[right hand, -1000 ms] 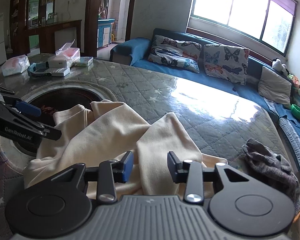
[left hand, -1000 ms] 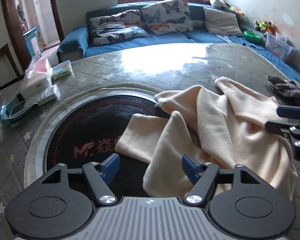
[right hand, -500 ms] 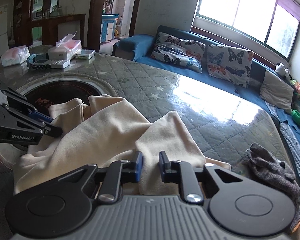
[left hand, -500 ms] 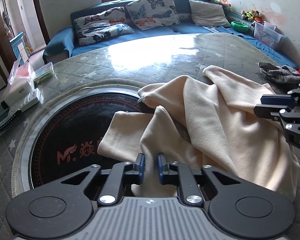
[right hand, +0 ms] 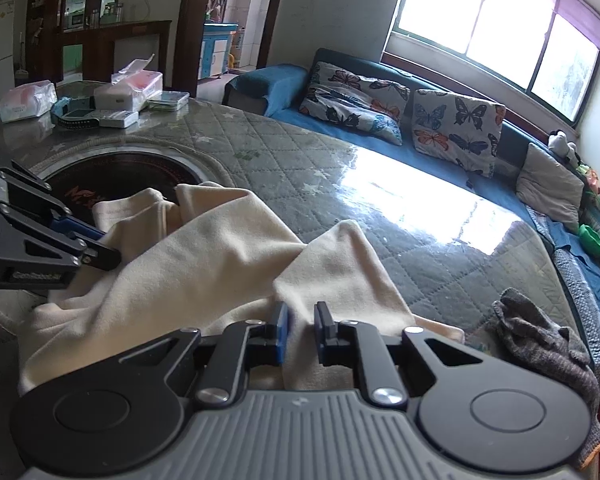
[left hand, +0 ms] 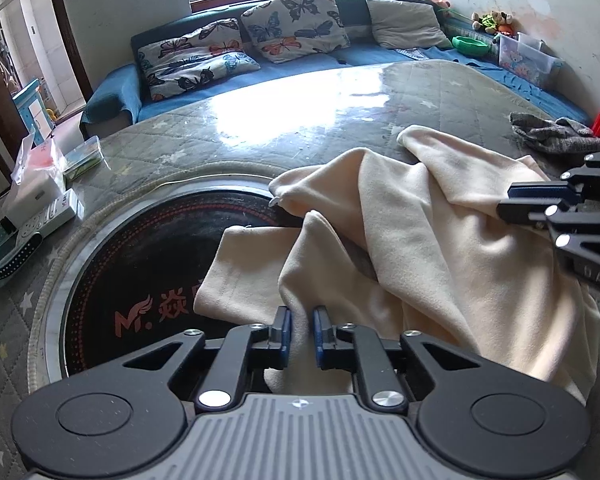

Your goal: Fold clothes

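A cream garment [left hand: 440, 248] lies crumpled on the round quilted table [left hand: 300, 120], partly over the black centre disc [left hand: 140, 264]. My left gripper [left hand: 300, 334] is shut on a fold of its near edge. My right gripper [right hand: 300, 334] is shut on another fold of the cream garment [right hand: 220, 264] at its near right side. The right gripper shows at the right of the left wrist view [left hand: 540, 204], against the cloth. The left gripper shows at the left of the right wrist view [right hand: 92, 248]. The cloth hangs bunched between them.
A grey knitted cloth [left hand: 556, 136] lies at the table's right edge, also in the right wrist view [right hand: 540, 340]. Tissue packs and boxes [right hand: 112, 96] sit at the table's far left. A blue sofa with butterfly pillows [left hand: 260, 48] stands behind.
Both grippers went from open to shut on folds of the cream garment. Both have pulled up and back a little, drawing the cloth with them.
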Motion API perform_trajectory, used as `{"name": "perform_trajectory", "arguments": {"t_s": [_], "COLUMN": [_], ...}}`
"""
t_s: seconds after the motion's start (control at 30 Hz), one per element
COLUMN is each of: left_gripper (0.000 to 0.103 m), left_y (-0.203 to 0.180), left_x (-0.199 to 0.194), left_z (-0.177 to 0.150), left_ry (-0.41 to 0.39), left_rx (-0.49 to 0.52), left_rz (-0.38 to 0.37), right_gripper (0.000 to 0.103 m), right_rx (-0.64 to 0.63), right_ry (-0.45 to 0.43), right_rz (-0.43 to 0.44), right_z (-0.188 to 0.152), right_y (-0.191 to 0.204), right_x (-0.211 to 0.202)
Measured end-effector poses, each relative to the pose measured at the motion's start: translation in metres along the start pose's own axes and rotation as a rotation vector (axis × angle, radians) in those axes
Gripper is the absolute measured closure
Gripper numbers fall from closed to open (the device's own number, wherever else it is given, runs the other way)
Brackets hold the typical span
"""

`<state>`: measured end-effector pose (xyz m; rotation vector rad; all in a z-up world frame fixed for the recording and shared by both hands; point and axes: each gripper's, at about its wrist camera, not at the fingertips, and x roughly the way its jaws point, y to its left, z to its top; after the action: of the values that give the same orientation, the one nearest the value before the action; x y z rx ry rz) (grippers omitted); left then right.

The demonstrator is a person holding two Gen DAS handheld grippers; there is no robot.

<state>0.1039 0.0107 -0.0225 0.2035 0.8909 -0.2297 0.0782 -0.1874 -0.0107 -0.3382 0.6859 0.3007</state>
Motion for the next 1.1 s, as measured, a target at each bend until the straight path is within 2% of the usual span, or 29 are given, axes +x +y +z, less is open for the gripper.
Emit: {"name": "perform_trajectory", "arguments": {"t_s": [0.43, 0.73, 0.77, 0.93, 1.0, 1.1], "left_gripper": [0.098, 0.098, 0.098, 0.098, 0.098, 0.098], "left_y": [0.013, 0.023, 0.024, 0.028, 0.028, 0.03], "left_x": [-0.029, -0.052, -0.054, -0.063, -0.067, -0.072], "left_z": [-0.013, -0.03, -0.033, -0.043, -0.046, -0.05], "left_ry": [-0.044, -0.052, -0.052, -0.055, -0.058, -0.061], "left_rx": [-0.083, -0.126, -0.129, -0.152, -0.156, -0.162], "left_rz": [0.008, 0.041, 0.046, 0.059, 0.061, 0.073], "right_gripper": [0.101, 0.101, 0.1, 0.083, 0.08, 0.081], "right_rx": [0.069, 0.09, 0.094, 0.11, 0.111, 0.121], "right_ry": [-0.035, -0.057, -0.058, -0.053, -0.042, -0.015], "right_rz": [-0.088, -0.081, -0.073, -0.04, -0.043, -0.056], "right_z": [-0.011, -0.015, -0.015, -0.017, -0.018, -0.02], "right_y": [-0.024, -0.022, -0.02, -0.011, -0.008, -0.006], "right_x": [-0.027, -0.045, -0.046, -0.04, -0.033, -0.019]}}
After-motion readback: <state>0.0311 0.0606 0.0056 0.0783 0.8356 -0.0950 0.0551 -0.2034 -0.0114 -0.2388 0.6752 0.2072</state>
